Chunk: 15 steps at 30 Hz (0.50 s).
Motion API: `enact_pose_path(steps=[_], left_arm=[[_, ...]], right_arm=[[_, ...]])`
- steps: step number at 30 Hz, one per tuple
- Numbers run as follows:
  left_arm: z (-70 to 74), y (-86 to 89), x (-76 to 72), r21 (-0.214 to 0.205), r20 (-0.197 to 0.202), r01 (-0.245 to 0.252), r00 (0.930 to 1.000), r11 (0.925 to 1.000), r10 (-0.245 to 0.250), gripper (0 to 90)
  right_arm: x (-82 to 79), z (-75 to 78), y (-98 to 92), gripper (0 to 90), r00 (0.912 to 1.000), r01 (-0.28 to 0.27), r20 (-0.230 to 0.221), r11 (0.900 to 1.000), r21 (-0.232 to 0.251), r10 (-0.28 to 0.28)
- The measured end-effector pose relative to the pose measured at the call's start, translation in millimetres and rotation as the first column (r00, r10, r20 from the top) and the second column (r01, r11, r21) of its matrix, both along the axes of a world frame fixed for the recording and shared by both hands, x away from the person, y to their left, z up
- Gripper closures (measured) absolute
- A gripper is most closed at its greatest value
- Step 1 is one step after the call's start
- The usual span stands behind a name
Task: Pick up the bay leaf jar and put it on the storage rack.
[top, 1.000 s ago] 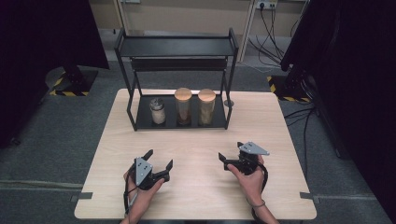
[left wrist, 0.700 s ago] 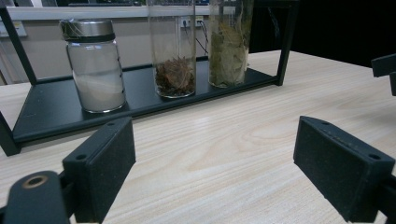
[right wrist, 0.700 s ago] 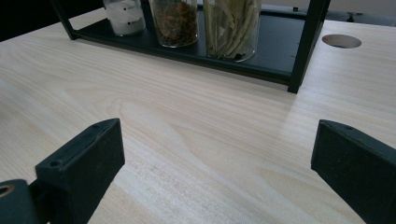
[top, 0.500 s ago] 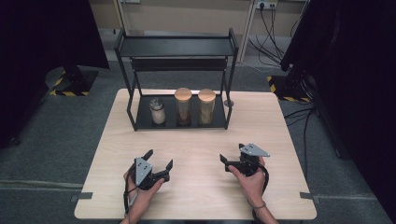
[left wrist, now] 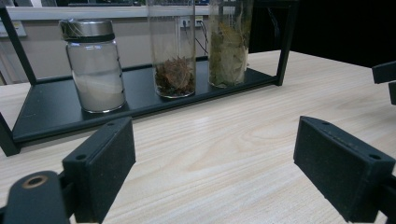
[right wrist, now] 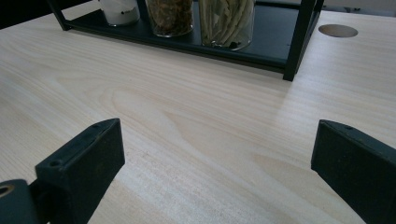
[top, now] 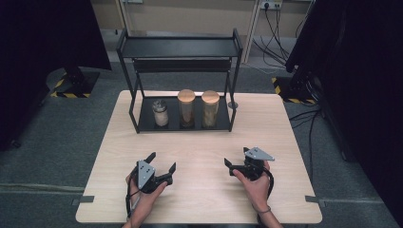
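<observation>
Nothing is started: my left tongs and right tongs rest apart and empty near the desk's front edge, well short of the three jars on the rack's bottom shelf by the back edge.

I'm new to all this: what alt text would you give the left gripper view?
Two open black claw jaws frame a pale wooden table; beyond them a black rack holds three glass jars on its bottom shelf: a metal-lidded jar of white powder, a middle jar of brown dried bits and a third jar of dried leaves.
</observation>
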<state>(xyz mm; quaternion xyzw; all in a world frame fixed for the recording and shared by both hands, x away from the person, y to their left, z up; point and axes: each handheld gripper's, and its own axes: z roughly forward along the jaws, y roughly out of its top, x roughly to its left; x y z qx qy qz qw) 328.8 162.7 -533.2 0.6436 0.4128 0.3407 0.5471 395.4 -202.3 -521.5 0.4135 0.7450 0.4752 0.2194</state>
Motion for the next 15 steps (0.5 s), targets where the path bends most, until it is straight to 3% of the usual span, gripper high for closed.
enact_pose_path(steps=[15], left_arm=[[-0.1,0.9,0.1,-0.007,-0.001,0.006,1.0,1.0,-0.006,11.8]], right_arm=[[1.1,-2.0,-1.4,2.7,0.9999,0.002,-0.014,1.0,0.009,-0.001]])
